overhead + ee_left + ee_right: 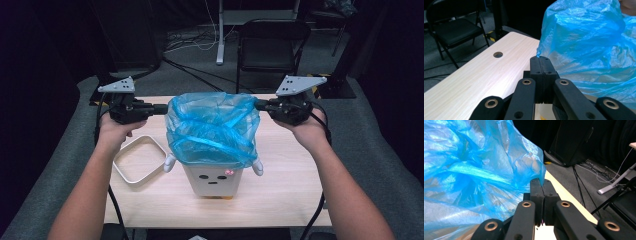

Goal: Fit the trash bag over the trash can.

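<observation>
1. At the near edge of the table [280, 200] the person's two forearms come in from the bottom, one on each side.
2. A small white bin [214, 181] with a drawn face and two stubby arms stands near the middle of the table, towards the near edge.
3. A blue plastic bag [212, 129] sits in the bin, its lower edge draped over the rim and its upper part puffed up well above it.
4. A white square frame [139, 161] lies flat on the table just left of the bin, apart from it.
5. The left gripper [162, 108] is level with the top of the bag, and its jaws are clenched on the left edge of the bag; in the left gripper view a pinch of blue film shows at the jaw tips.
6. The right gripper [260, 105] grasps the right edge of the bag in the same way, jaws pressed together on the film.
7. A round hole [498, 54] in the tabletop lies farther off.
8. Beyond the table stands a black folding chair [270, 47], with cables [192, 67] on the grey floor.
</observation>
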The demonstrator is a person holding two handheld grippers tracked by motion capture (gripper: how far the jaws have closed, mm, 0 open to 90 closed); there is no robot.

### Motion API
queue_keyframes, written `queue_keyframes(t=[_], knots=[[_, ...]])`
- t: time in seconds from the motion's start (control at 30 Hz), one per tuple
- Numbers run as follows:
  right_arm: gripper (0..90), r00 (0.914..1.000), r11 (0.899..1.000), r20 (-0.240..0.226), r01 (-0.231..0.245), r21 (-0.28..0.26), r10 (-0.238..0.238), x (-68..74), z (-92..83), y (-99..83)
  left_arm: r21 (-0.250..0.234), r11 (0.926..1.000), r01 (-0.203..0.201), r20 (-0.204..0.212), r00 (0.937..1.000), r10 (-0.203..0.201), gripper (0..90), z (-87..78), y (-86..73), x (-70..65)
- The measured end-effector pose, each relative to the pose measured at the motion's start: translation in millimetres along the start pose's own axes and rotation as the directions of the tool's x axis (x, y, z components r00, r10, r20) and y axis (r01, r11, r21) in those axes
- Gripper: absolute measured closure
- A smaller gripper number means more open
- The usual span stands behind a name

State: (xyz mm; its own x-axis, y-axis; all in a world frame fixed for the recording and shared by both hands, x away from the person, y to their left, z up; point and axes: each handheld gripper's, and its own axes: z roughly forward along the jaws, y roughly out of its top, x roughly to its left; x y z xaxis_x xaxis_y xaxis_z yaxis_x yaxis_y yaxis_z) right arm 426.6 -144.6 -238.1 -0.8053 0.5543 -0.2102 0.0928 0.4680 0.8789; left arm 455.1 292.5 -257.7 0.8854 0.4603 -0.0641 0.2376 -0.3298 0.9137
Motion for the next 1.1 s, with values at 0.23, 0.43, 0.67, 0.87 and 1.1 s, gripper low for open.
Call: queue_keyframes(t=[0.23,0.43,0.67,0.87,1.1], knots=[[89.0,0.9995,0.999,0.02,0.027,-0.036,-0.027,4.3,-11.8,13.6,-0.028,0.9989,-0.039,-0.021,0.999,0.038,89.3,-14.2,14.8,-8.1],[89.0,0.9981,0.997,0.042,0.047,-0.053,-0.045,-0.2,-16.2,28.3,-0.045,0.9974,-0.057,-0.029,0.998,0.056,89.1,-20.3,28.7,-6.4],[89.0,0.9967,0.997,0.066,0.052,-0.065,-0.048,-10.0,-15.2,40.2,-0.057,0.9965,-0.061,-0.05,0.997,0.059,89.1,-20.7,38.8,0.6],[88.9,0.9958,0.998,0.079,0.05,-0.05,-0.046,-15.8,-8.3,39.4,-0.034,0.9988,-0.035,-0.054,0.998,0.034,88.6,-9.0,34.7,9.2],[88.9,0.9957,1.0,0.091,0.016,-0.003,-0.016,-22.0,9.1,20.3,0.004,0.9999,0.011,-0.068,0.9976,-0.01,88.4,7.5,21.3,19.7]])
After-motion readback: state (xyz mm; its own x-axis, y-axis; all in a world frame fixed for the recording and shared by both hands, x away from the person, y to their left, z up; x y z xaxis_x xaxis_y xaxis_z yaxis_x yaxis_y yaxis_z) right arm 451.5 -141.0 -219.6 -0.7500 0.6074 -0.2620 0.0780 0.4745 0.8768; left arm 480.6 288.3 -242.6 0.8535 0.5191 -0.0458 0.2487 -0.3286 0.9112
